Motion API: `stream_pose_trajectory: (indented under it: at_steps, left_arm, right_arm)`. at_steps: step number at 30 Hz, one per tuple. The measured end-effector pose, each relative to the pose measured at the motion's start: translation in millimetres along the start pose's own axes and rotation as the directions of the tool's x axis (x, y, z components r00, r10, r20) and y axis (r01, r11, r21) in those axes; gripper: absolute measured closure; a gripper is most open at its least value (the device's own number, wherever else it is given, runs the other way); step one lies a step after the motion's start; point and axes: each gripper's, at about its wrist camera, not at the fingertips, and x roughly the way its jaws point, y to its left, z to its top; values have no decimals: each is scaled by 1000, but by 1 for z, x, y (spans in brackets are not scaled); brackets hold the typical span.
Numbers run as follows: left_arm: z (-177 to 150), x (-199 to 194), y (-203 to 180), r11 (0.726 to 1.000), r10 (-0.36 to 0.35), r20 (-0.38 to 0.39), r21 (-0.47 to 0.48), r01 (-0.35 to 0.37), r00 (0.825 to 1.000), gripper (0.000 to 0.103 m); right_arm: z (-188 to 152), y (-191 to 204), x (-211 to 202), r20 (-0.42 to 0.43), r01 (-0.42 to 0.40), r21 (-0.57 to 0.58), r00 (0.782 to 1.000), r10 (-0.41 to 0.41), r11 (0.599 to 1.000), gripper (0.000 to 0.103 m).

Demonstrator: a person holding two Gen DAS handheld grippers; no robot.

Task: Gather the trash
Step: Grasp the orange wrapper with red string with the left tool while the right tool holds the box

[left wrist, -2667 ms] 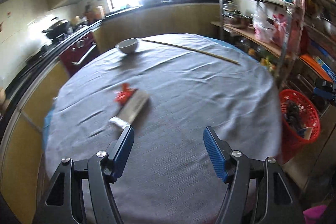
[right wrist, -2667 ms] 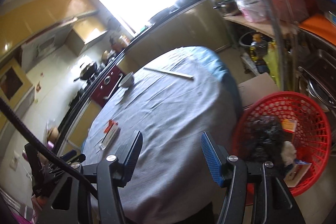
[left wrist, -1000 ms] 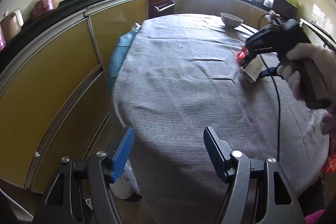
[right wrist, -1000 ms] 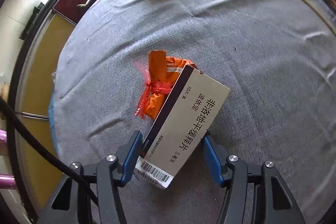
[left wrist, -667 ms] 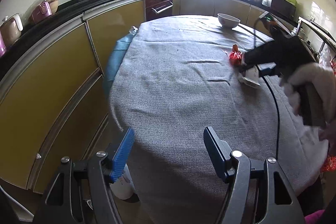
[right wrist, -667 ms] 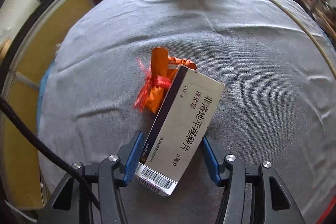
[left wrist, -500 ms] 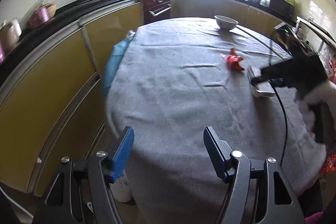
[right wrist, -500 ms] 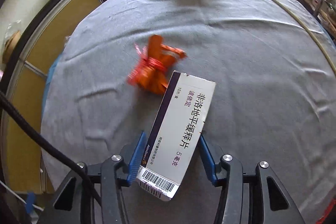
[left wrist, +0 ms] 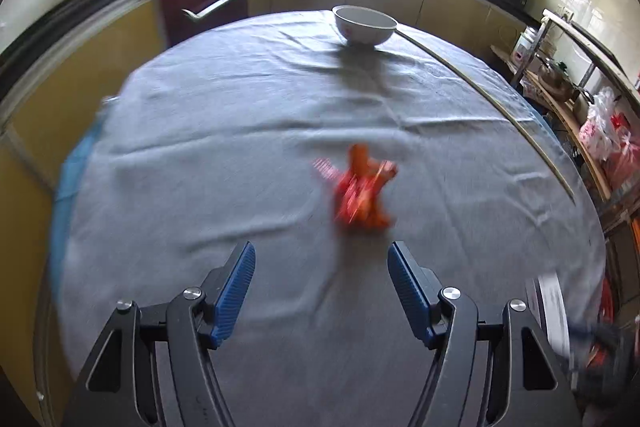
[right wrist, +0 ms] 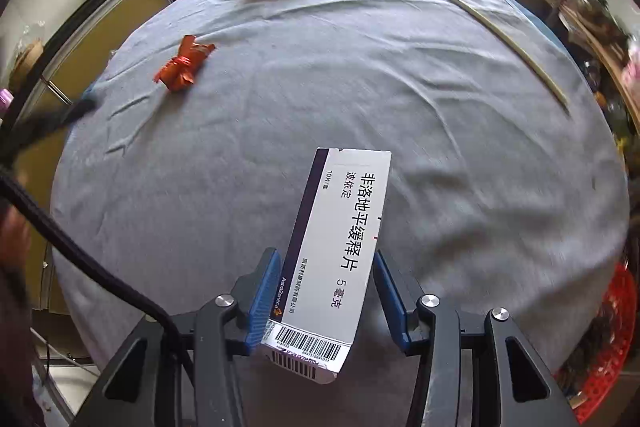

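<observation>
My right gripper [right wrist: 326,295] is shut on a white medicine box [right wrist: 340,239] with black Chinese print and a barcode, held above the grey-clothed round table [right wrist: 400,87]. A crumpled red-orange wrapper [right wrist: 182,65] lies on the cloth far to the left of it. In the left wrist view the same wrapper [left wrist: 362,195] lies just ahead of my left gripper [left wrist: 322,291], which is open and empty above the cloth. The box [left wrist: 554,311] shows blurred at the right edge there.
A white bowl [left wrist: 364,25] and a long thin stick [left wrist: 492,103] lie at the table's far side. A red basket [right wrist: 600,343] with trash stands on the floor at the right. Yellow cabinets, an oven and a shelf rack ring the table.
My right gripper has lifted the box away from the wrapper and drawn back to the right. My left gripper has swung in over the table toward the wrapper.
</observation>
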Motion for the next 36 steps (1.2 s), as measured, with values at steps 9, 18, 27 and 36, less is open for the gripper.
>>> stream_pose_trajectory:
  at_steps: [9, 18, 27, 36]
  left_arm:
    - [39, 74, -31, 1000, 5, -95, -22, -7, 995, 51]
    - [4, 52, -41, 1000, -25, -102, -8, 24, 994, 76]
    - [-86, -30, -92, 993, -40, -73, 105, 47, 997, 76]
    - [-132, -37, -101, 996, -21, -109, 82, 30, 994, 75]
  right_arm:
    - [-24, -25, -12, 56, -31, 14, 998, 30, 999, 52]
    - [-31, -32, -11, 97, -75, 12, 993, 73, 997, 52]
    - [-46, -37, -13, 140, -133, 62, 983, 123, 989, 50]
    - [-50, -19, -14, 151, -74, 71, 986, 63, 995, 44]
